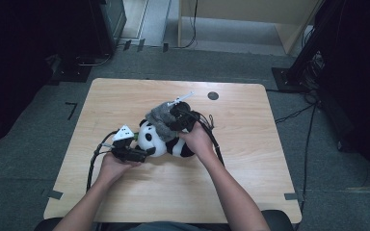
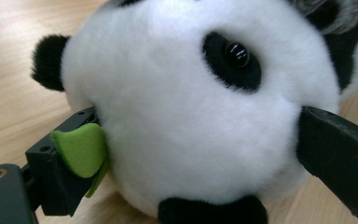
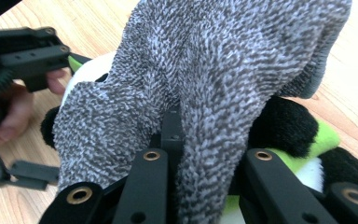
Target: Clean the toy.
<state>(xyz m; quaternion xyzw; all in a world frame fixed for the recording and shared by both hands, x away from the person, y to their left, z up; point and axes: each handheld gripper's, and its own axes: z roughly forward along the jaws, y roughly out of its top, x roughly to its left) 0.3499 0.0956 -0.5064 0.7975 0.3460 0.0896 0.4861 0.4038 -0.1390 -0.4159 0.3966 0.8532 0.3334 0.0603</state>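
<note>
Pinching the grey knitted sock [image 3: 214, 88] shut, the right gripper [image 1: 180, 117] drapes it over the panda plush [image 1: 160, 139] at mid-table, while the left gripper [image 1: 134, 153], jaws spread wide, brackets its head for steadying.

Sock [image 1: 160, 117] on toy panda [image 1: 160, 139], mid-table [image 1: 125, 91]
</note>
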